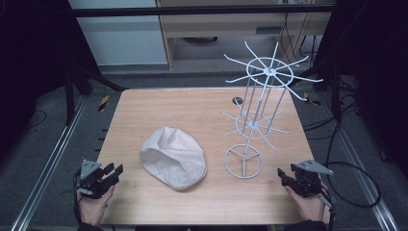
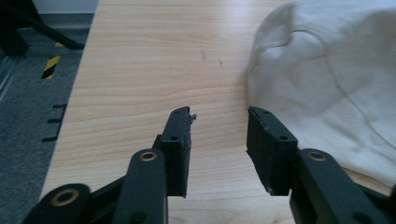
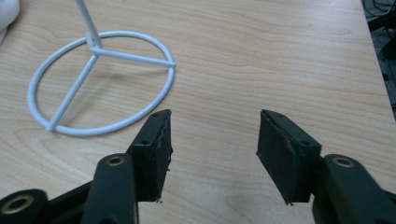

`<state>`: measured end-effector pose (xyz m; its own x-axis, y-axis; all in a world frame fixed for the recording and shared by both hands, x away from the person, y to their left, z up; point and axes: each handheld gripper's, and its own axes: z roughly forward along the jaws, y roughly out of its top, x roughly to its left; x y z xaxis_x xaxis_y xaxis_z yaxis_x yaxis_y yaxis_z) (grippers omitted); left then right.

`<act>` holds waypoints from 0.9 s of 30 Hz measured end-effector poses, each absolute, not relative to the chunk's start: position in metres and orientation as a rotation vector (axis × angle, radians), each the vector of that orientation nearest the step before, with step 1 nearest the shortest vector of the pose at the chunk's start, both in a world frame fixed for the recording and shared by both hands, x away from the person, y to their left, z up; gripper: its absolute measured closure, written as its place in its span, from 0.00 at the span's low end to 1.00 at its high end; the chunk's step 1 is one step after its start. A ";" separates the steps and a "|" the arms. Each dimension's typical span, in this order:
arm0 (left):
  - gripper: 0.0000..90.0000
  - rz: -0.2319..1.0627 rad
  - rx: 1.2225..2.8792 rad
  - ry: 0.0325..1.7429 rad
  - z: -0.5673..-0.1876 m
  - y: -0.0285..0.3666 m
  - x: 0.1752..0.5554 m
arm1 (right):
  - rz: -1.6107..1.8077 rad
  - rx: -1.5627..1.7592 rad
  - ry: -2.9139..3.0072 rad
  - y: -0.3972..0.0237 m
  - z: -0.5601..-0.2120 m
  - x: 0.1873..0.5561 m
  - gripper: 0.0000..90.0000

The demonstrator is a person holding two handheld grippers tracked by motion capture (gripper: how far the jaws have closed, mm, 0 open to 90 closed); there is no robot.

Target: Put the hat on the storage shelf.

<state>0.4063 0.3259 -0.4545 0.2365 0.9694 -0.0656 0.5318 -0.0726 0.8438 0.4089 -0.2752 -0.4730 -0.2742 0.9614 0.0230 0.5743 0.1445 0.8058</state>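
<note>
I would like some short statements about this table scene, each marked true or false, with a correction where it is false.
1. The white cap hangs on the wire rack. False: it lies on the wooden table, left of the rack.
2. The left gripper is open and holds nothing. True.
3. The right gripper is shut on the rack's ring base. False: its jaws are open, apart from the base.
4. The rack stands upright. True.
5. The rack's hooks carry nothing. True.

My left claw and right claw: black two-jaw bodies, brass-ringed pivot holes, small screws in ribbed pads, grey three-cornered plates on top. Black cable loops from the right; dark sleeves.
</note>
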 end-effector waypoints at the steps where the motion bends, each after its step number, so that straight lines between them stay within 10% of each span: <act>1: 0.72 0.690 1.722 1.393 -0.454 0.324 0.406 | 0.996 1.460 1.913 -0.275 -0.472 0.408 0.54; 27: 1.00 0.555 1.889 1.177 -0.447 0.262 0.395 | 0.994 1.446 1.955 -0.270 -0.467 0.401 0.71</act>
